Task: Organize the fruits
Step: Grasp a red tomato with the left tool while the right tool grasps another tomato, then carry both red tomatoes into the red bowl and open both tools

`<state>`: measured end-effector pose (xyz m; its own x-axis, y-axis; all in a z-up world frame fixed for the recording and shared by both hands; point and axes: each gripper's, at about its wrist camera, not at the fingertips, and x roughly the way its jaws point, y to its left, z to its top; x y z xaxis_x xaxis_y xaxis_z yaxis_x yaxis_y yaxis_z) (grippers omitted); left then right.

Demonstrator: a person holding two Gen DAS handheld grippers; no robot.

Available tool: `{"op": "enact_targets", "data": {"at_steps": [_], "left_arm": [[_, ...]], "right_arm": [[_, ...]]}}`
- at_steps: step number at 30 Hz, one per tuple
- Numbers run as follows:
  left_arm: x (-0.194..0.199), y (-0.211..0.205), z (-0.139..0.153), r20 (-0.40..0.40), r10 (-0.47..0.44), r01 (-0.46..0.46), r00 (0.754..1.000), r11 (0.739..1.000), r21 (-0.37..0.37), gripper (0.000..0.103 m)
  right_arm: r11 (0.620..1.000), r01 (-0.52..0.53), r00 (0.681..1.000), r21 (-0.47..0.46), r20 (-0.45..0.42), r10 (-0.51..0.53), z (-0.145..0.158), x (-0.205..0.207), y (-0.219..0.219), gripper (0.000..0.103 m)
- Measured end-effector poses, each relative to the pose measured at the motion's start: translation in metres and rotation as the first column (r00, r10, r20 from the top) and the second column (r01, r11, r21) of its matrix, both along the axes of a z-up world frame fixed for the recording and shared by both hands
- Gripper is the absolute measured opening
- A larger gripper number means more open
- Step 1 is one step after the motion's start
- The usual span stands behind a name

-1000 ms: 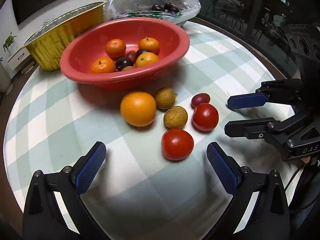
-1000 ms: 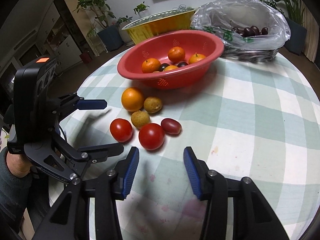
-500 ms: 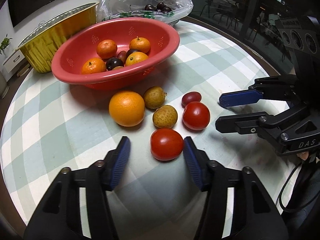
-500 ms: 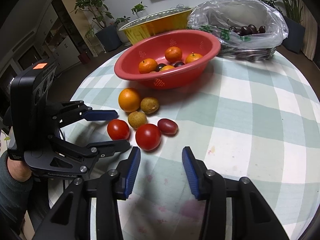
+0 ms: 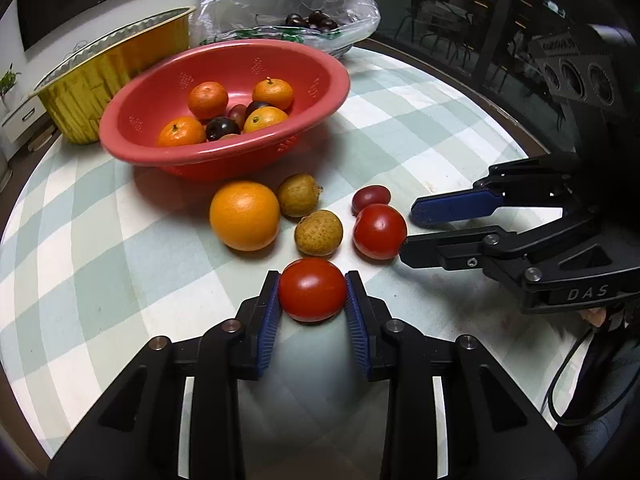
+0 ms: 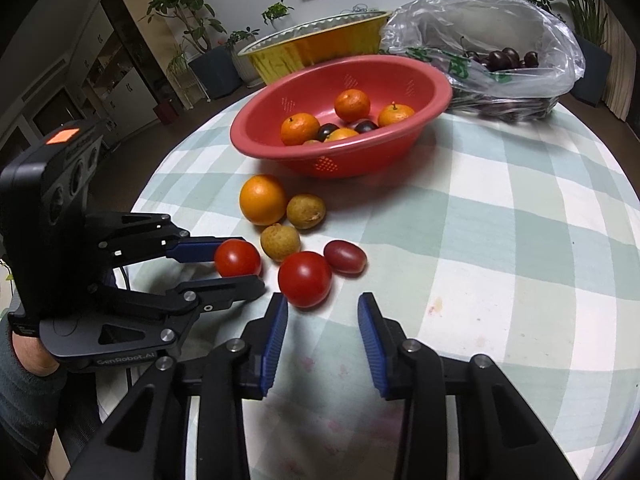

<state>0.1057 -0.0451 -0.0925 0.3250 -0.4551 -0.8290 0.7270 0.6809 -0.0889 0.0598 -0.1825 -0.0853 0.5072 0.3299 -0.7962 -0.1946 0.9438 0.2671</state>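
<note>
The round red tomato [image 5: 312, 290] sits on the checked surface [image 5: 120, 260], gripped in your left tongs [image 5: 312, 300]. The 2nd red tomato [image 6: 305, 279] lies just ahead-left of your right tongs [image 6: 322, 322], which are closing with nothing between.

table [image 6: 500, 220], checked cloth | red colander [image 6: 400, 160] | gold tray [image 5: 100, 76] | bag [image 6: 520, 40] | loose fruit [image 6: 262, 199]
</note>
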Motion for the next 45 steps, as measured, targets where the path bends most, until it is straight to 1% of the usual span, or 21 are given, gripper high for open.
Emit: {"op": "enact_targets", "data": {"at_steps": [8, 16, 20, 27, 33, 38, 45], "left_arm": [[0.007, 0.018, 0.006, -0.003, 0.07, -0.07, 0.998, 0.997, -0.044, 0.03], [0.007, 0.022, 0.007, -0.006, 0.08, -0.08, 0.997, 0.995, -0.054, 0.03], [0.007, 0.023, 0.006, -0.009, 0.083, -0.084, 0.996, 0.995, -0.054, 0.03], [0.007, 0.023, 0.005, -0.008, 0.089, -0.089, 0.996, 0.995, -0.051, 0.03], [0.007, 0.025, 0.007, -0.005, 0.1, -0.1, 0.995, 0.993, -0.06, 0.03], [0.009, 0.031, 0.015, -0.01, 0.119, -0.119, 0.993, 0.989, -0.088, 0.03], [0.014, 0.038, 0.032, 0.014, 0.143, -0.141, 0.99, 0.984, -0.105, 0.03]], "right_arm": [[1.0, -0.013, 1.0, -0.012, -0.015, 0.012, -0.003, 0.009, 0.013, 0.036], [0.998, -0.019, 1.0, -0.054, -0.024, 0.017, -0.005, 0.018, 0.029, 0.036], [0.998, -0.018, 1.0, -0.068, -0.021, 0.017, -0.005, 0.02, 0.031, 0.034], [0.998, -0.017, 1.0, -0.061, -0.019, 0.015, -0.004, 0.017, 0.03, 0.033], [0.999, -0.011, 1.0, -0.03, -0.002, 0.011, 0.006, 0.005, 0.02, 0.033], [1.0, 0.015, 1.0, -0.007, 0.018, -0.015, 0.016, 0.001, 0.005, 0.033], [0.995, 0.101, 0.994, 0.014, 0.043, -0.102, 0.031, 0.012, -0.035, 0.033]]}}
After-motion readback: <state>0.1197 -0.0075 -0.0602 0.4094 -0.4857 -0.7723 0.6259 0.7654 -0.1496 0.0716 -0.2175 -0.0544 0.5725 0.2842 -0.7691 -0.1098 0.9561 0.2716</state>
